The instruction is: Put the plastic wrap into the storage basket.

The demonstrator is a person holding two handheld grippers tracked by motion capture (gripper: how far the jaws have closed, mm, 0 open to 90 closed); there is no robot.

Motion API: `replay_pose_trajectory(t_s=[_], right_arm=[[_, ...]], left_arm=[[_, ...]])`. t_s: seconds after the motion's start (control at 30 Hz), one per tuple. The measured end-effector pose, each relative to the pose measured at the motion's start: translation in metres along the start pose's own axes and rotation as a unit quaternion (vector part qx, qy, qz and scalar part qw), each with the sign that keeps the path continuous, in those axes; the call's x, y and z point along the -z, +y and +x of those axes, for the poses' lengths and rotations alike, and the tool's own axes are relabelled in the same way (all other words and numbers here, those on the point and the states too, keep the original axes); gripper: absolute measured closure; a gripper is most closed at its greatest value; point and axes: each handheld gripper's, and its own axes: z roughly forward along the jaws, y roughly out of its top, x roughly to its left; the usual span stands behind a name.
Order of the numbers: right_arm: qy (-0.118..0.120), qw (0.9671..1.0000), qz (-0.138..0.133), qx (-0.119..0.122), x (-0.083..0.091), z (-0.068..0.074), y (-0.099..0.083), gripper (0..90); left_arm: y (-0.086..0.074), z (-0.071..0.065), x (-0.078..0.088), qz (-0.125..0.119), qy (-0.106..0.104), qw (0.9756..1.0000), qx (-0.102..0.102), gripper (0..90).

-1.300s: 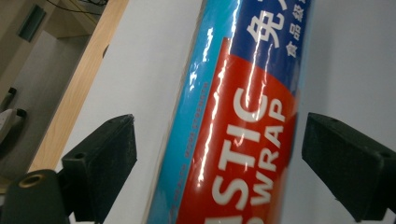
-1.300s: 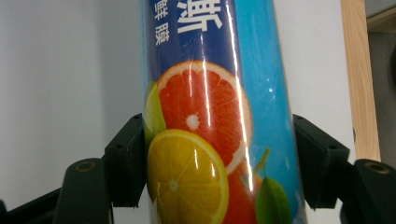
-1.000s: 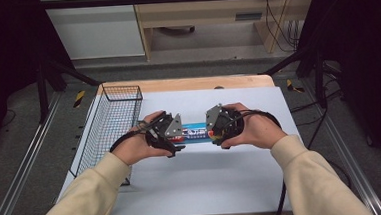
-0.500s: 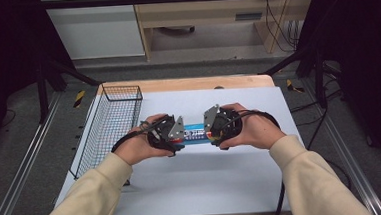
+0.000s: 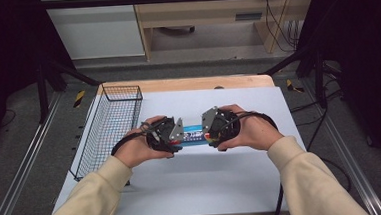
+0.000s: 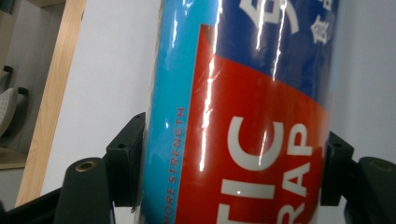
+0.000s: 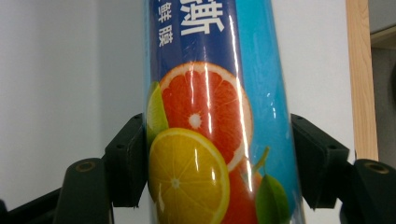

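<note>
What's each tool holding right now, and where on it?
Both hold one plastic wrap roll: left tool has just closed on the red-label end, right tool is clamped on the citrus-picture end.

Glossy film-wrapped box, matt table

You're working at a white table with a pale wood strip along its far edge. Past it there's a grey floor, a white cabinet and a wooden bench, cables hanging at its right. Dark curtains, I think, flank both sides; metal rails run alongside.
</note>
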Motion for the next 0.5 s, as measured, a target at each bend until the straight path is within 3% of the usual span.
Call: replay_pose_trajectory(t_s=[0.27, 0.37, 0.5], right_arm=[[-0.004, 1.0, 0.001, 0.009, -0.001, 0.003, -0.001, 28.4], [-0.014, 0.9999, 0.005, 0.006, -0.004, 0.005, -0.002, 14.6], [-0.046, 0.9989, -0.009, -0.009, 0.003, 0.009, -0.012, 6.2]], left_arm=[[0.003, -0.011, 0.005, 0.004, 0.022, 0.9997, 0.004, 29.7], [0.001, -0.013, 0.003, 0.01, 0.026, 0.9996, 0.011, 29.9], [-0.003, -0.016, 0.003, 0.02, 0.028, 0.999, 0.029, 29.9]])
